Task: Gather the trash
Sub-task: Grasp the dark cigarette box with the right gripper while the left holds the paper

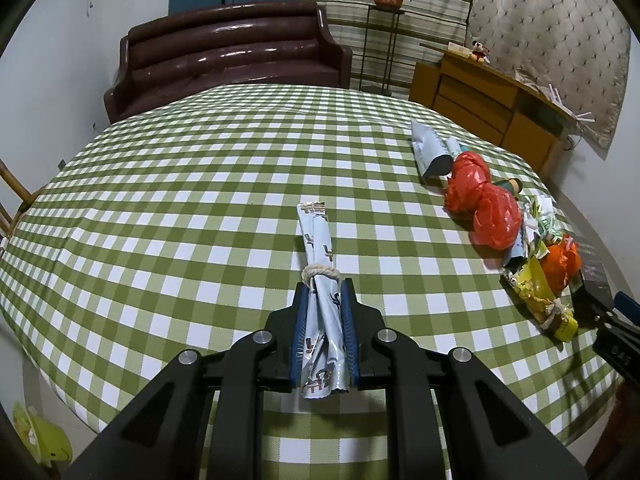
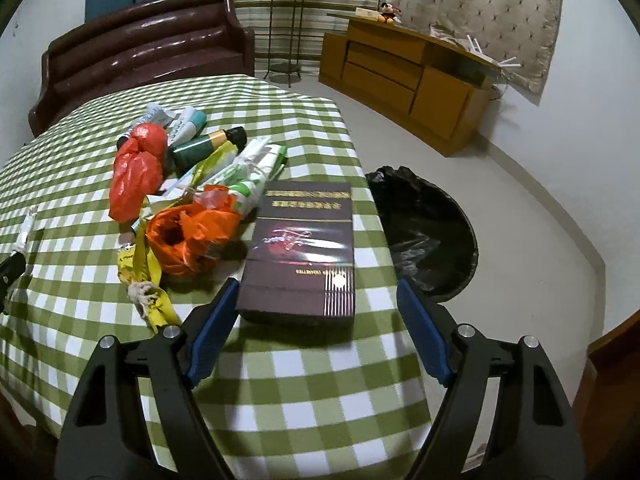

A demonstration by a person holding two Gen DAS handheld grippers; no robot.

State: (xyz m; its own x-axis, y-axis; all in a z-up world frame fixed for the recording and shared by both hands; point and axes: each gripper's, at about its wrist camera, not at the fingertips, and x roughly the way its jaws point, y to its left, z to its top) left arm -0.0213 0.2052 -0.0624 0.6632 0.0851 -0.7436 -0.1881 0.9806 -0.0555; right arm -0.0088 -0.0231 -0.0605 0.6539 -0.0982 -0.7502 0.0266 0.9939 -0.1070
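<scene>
Green-and-white checked cloth covers the table (image 1: pixel 180 184). Left claw (image 1: pixel 323 292) is clamped on a pale-blue foil wrapper (image 1: pixel 318 248) tied with twine; the wrapper's far end points to 12 o'clock over the cloth. Right claw (image 2: pixel 314 292) stands wide open, pads clear of a dark maroon box (image 2: pixel 304 252) lying flat between its fingers at the table's edge. Remaining trash lies heaped at 10 to 11 o'clock of the box: red plastic bag (image 2: pixel 134 168), orange plastic bag (image 2: pixel 188 236), yellow wrapper (image 2: pixel 154 296), green tube (image 2: pixel 200 148). A black-lined bin (image 2: pixel 424 232) sits on the floor at 3 o'clock of the box.
</scene>
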